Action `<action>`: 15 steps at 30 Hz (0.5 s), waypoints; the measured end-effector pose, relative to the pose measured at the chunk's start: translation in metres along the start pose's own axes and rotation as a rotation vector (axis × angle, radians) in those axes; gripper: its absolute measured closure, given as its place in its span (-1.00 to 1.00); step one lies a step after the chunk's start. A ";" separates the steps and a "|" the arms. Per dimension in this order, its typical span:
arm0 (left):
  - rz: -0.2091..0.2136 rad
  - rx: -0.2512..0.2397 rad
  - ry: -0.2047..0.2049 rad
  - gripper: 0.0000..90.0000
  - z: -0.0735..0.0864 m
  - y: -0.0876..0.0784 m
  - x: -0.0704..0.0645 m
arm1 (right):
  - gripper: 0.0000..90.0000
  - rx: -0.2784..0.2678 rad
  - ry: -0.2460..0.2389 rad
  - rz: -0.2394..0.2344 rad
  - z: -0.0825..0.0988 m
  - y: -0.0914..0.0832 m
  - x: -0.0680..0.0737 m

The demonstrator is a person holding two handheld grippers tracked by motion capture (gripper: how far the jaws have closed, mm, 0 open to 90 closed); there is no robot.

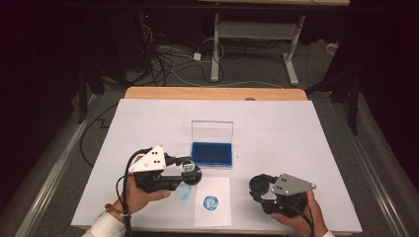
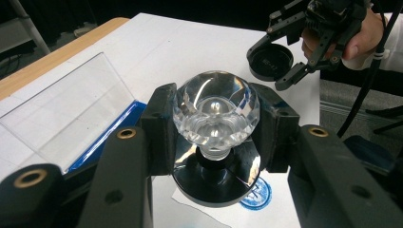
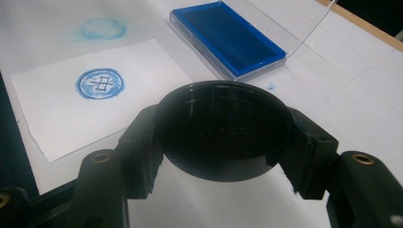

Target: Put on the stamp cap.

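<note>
**Stamp and cap held over the table, 1 in each gripper**

Nearest the person's edge of the white-covered table (image 1: 306, 128), 2 hands work 2 tools. The left gripper (image 1: 184, 170) has its jaws clamped on the faceted crystal knob of a stamp (image 2: 216, 111) — the knob sits squarely between the 2 black pads, with the stamp's round black base (image 2: 216, 178) below it. In the high view the stamp hangs just beyond the left corner of a small sheet of paper (image 1: 213, 215); whether its base touches the table cannot be told. The left hand (image 1: 141, 197) grips the tool from below and behind, cable trailing toward the table edge.

To the right, well apart from the stamp, the right gripper (image 3: 223, 137) is closed on a round black cap (image 3: 223, 135), pinched at its 2 sides, its hollow turned toward the camera in the right gripper view. The right hand (image 1: 296, 217) holds it near the front edge of the table.

Between the 2 tools lies the paper, bearing 1 round blue print (image 1: 211, 202) with a cross-lined figure inside. Just left of the sheet, a fainter blue smudge (image 3: 103, 28) marks the table cover itself.

Farther back, near the middle of the table, an ink pad (image 1: 212, 154) stands open — its blue pad faces up and its clear lid (image 1: 212, 131) is raised behind it. A tiny blue spot (image 3: 270, 86) shows on the cover beside the pad's case. Beyond the table's wooden far edge (image 1: 212, 93), cables and the legs of a desk frame (image 1: 257, 49) lie on the dim floor.
</note>
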State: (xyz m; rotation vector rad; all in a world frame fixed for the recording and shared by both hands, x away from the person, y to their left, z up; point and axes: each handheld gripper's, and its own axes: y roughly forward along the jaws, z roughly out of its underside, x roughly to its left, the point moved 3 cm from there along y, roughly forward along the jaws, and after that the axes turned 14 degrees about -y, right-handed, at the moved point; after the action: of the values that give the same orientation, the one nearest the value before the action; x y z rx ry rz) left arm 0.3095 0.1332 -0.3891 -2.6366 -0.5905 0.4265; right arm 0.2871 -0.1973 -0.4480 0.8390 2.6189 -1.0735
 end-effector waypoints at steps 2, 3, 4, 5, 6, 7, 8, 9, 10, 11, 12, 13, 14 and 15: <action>0.004 -0.004 -0.004 0.21 -0.001 0.000 0.001 | -0.15 -0.002 0.002 -0.003 0.000 0.001 0.000; 0.000 -0.004 -0.003 0.21 -0.001 -0.001 0.002 | -0.15 -0.002 -0.002 -0.005 0.000 0.002 0.000; -0.006 -0.007 -0.001 0.21 -0.002 -0.001 0.002 | -0.15 -0.001 0.000 -0.008 -0.001 0.004 0.001; -0.003 -0.013 -0.002 0.21 -0.003 -0.002 0.002 | -0.15 -0.001 -0.001 -0.010 -0.001 0.005 0.001; -0.001 -0.017 -0.005 0.21 -0.003 -0.003 0.002 | -0.15 -0.001 -0.003 -0.014 -0.002 0.006 0.002; -0.004 -0.018 -0.002 0.21 -0.004 -0.003 0.002 | -0.15 -0.001 -0.006 -0.018 -0.002 0.007 0.003; -0.005 -0.021 0.001 0.21 -0.005 -0.003 0.002 | -0.15 -0.003 -0.007 -0.020 -0.003 0.008 0.004; -0.001 -0.022 0.001 0.21 -0.007 -0.003 0.002 | -0.14 -0.004 -0.006 -0.021 -0.004 0.010 0.005; -0.002 -0.024 0.003 0.21 -0.008 -0.003 0.002 | -0.15 -0.009 -0.007 -0.023 -0.004 0.010 0.005; -0.002 -0.025 0.005 0.21 -0.009 -0.003 0.002 | -0.15 -0.011 -0.003 -0.025 -0.005 0.011 0.006; 0.000 -0.031 0.004 0.21 -0.010 -0.003 0.001 | -0.15 -0.014 -0.004 -0.029 -0.006 0.012 0.006; 0.002 -0.036 -0.001 0.21 -0.010 -0.003 0.001 | -0.15 -0.015 -0.004 -0.033 -0.007 0.014 0.007; 0.002 -0.032 0.003 0.21 -0.011 -0.002 0.001 | -0.15 -0.016 -0.005 -0.037 -0.009 0.015 0.008; -0.003 -0.034 0.003 0.21 -0.011 -0.002 0.000 | -0.14 -0.016 -0.006 -0.039 -0.011 0.017 0.009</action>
State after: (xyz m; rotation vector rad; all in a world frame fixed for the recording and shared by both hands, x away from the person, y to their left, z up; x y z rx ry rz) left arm 0.3132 0.1312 -0.3783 -2.6675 -0.6052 0.4147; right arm 0.2901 -0.1766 -0.4535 0.7834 2.6455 -1.0618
